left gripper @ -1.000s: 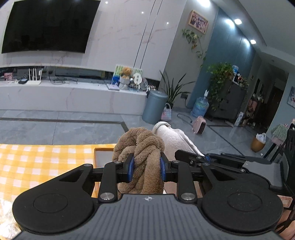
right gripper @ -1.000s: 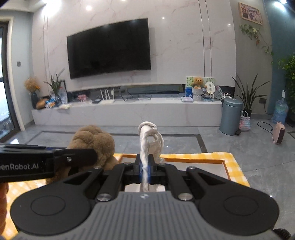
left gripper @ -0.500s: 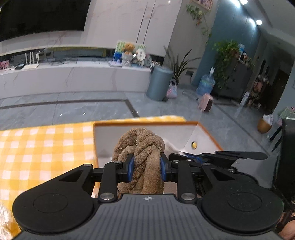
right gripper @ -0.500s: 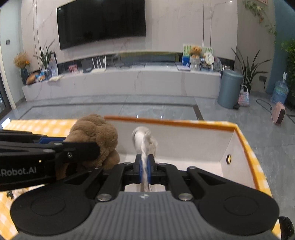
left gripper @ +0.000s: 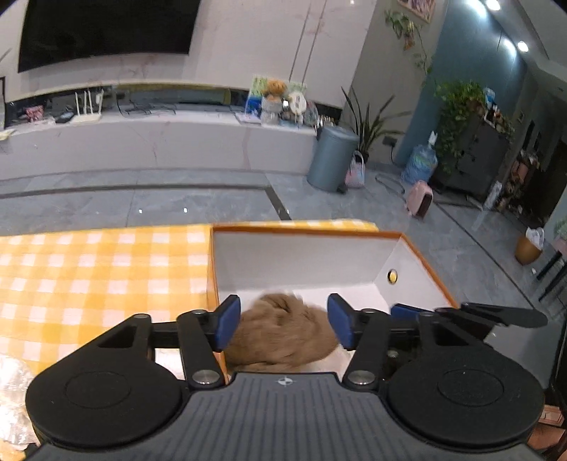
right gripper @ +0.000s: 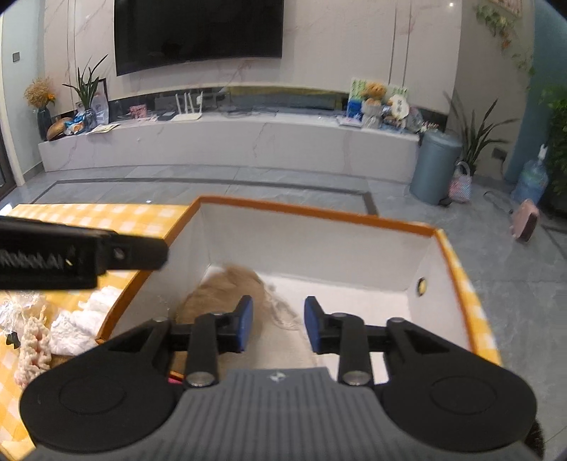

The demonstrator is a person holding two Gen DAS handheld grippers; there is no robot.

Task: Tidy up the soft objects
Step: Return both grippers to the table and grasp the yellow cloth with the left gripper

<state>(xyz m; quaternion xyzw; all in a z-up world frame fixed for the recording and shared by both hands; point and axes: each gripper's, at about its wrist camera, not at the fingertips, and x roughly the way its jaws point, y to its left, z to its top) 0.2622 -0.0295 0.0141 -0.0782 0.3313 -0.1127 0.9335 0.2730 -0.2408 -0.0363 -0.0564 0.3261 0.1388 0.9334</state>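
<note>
A dark television [right gripper: 198, 32] hangs above a grey bin [right gripper: 435, 166]; beside it, perhaps a basket [right gripper: 460, 184].

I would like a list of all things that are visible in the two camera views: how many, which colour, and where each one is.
box: one, white inside with orange rim, on the table
brown towel: one, blurred, in the box, between the left pads
white cloth: one, in the box beside the brown towel
tablecloth: one, yellow and white check, over the table
soft items: a few, white and pale pink, on the table left of the box
television: one, black, on the wall
bin: one, grey-blue, on the floor
left gripper: one, black with blue pads, jaws just opened, apart from the towel
right gripper: one, same colours, jaws just opened, nothing pressed
</note>
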